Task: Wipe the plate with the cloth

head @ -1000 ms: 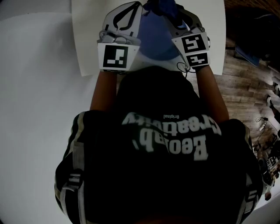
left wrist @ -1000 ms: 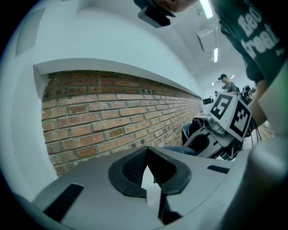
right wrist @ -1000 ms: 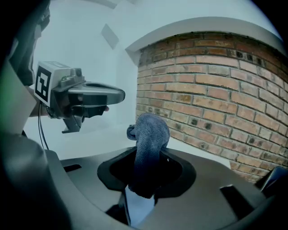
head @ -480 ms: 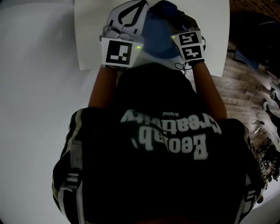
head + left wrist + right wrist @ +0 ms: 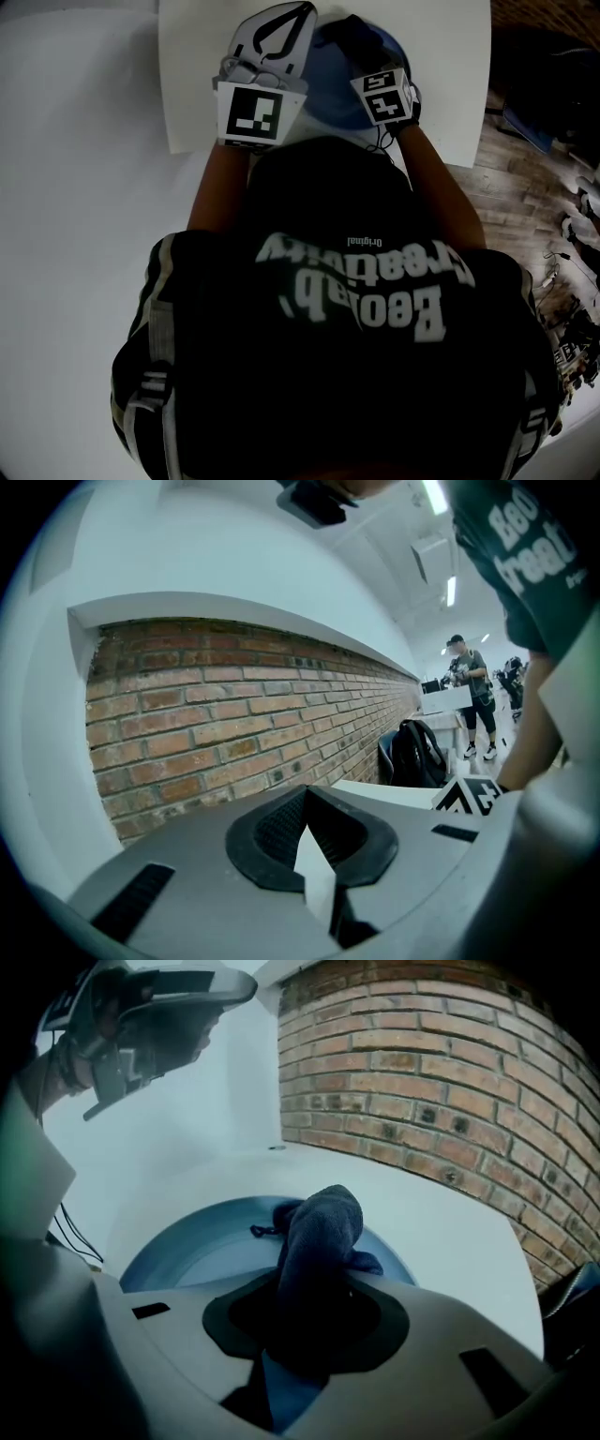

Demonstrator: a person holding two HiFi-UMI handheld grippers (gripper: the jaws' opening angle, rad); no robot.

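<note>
Wiping step in hand. Our right gripper (image 5: 309, 1302) pinched the dark cloth (image 5: 321, 1222) over the blue plate (image 5: 202, 1241) at frame centre. Our left gripper (image 5: 307, 841) was pressed together, apparently empty. Next, we judged, a firm sweep across the plate was required.
</note>
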